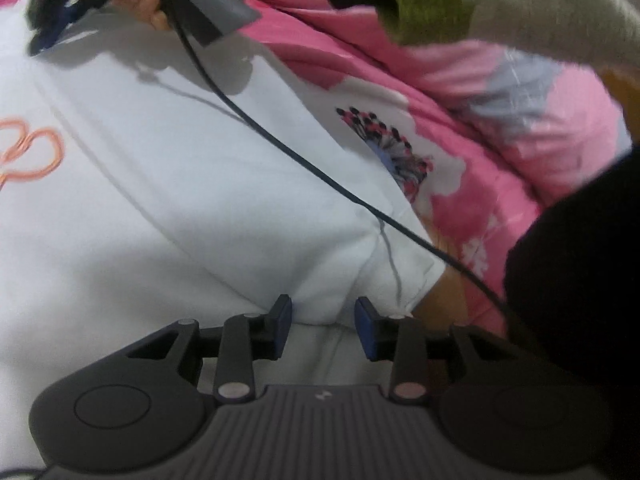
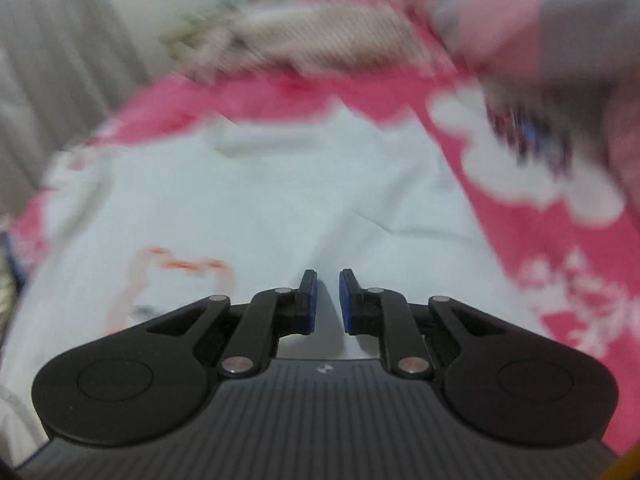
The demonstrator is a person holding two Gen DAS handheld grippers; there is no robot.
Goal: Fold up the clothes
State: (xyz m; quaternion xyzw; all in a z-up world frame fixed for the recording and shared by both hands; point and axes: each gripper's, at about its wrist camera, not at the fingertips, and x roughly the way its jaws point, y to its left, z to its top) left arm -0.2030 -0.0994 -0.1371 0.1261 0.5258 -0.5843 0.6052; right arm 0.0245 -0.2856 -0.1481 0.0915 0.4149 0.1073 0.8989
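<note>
Right wrist view: white shirt lies flat, collar pointing away.

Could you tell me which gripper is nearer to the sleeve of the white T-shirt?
Left. The left gripper sits right at the sleeve, jaws apart with white cloth between them. The right gripper is far across the T-shirt, beyond its orange print.

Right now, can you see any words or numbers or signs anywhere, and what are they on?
No words or numbers can be read anywhere.
A small pale mark, not letters, on the left gripper body, and the same on the right gripper.
An orange looping line drawing on the white shirt: a picture, not writing; blurred in the right wrist view.
A feathery flower print on the pink bedsheet: a pattern only.
</note>
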